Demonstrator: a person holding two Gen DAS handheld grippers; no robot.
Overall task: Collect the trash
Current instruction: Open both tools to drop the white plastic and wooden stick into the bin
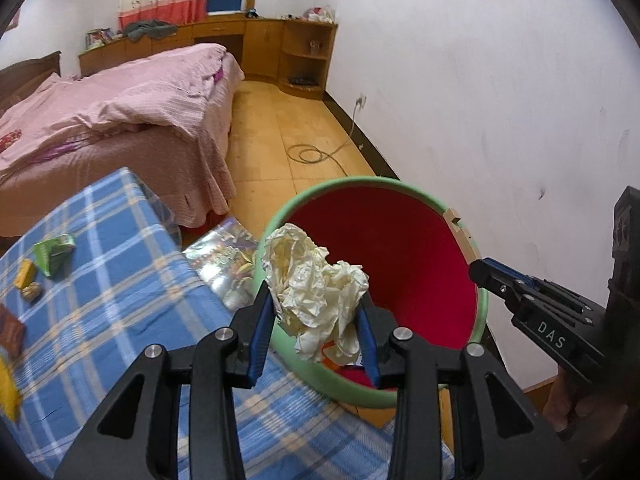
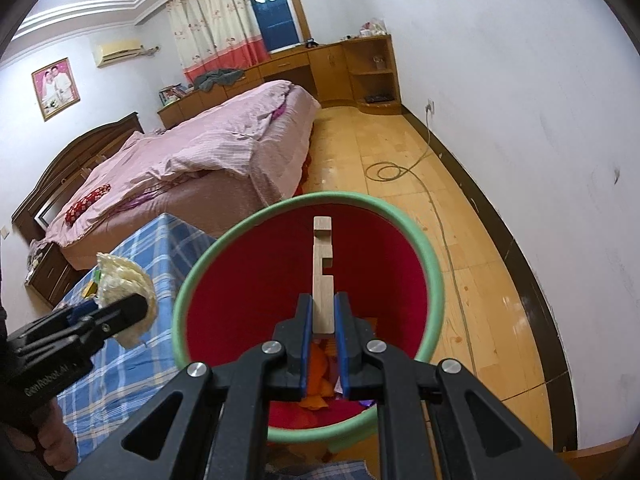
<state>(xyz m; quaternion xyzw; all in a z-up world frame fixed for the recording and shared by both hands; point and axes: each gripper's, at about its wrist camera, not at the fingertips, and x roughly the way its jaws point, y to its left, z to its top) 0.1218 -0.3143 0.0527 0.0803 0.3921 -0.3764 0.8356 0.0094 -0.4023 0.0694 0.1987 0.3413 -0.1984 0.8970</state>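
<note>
My left gripper is shut on a crumpled cream paper ball and holds it over the near rim of the green bin with a red inside. My right gripper is shut on a notched wooden piece and holds it above the bin's opening. Orange and purple scraps lie at the bin's bottom. The right gripper and wooden piece show at the bin's far rim in the left wrist view. The left gripper with its paper ball shows left of the bin in the right wrist view.
A table with a blue plaid cloth stands left of the bin, with a green wrapper, yellow packets and a brown packet on it. A pink bed is beyond. A cable lies on the wooden floor. A white wall is at right.
</note>
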